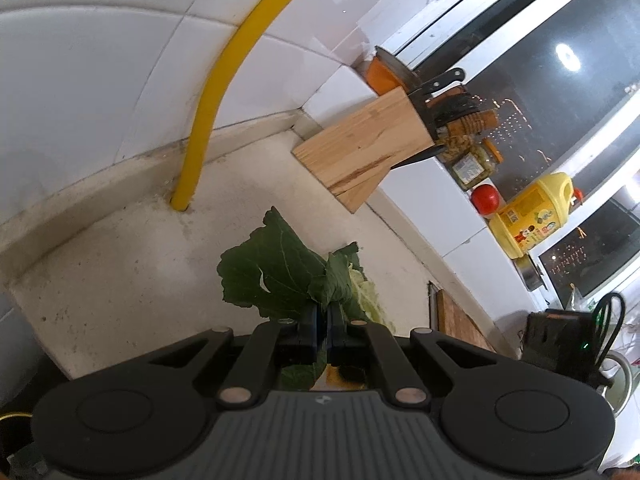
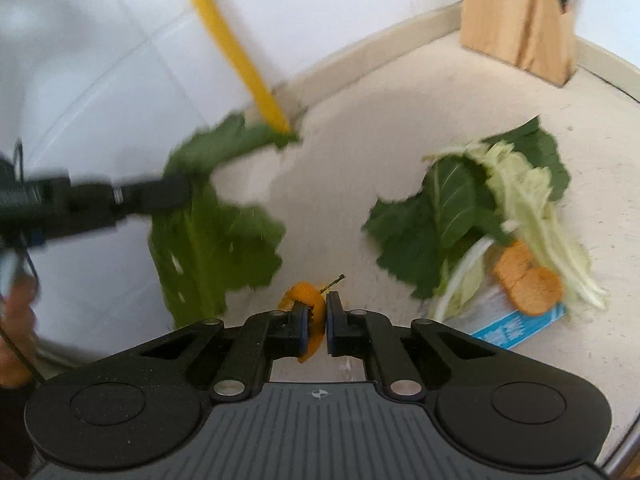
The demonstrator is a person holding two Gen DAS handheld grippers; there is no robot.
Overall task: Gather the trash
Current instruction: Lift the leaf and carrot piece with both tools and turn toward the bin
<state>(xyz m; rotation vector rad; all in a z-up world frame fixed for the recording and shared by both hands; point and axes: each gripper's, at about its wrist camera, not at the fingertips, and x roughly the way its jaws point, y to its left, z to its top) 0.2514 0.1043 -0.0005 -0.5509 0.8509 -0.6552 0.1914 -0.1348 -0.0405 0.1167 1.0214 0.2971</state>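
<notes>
Speckled pale stone makes up the counter, matte and slightly grimy where it meets the glossy white wall tiles. My left tongs are clamped on a broad, veined green leaf held above the stone; my right tongs are pinched on a curled orange peel with a thin stem. Only my right view shows the remaining heap: crinkled dark and pale cabbage leaves, two more peel pieces and a blue-and-white carton beneath. Only my left view shows the wooden knife block in full, a yellow jug and a red tomato on the sill.
</notes>
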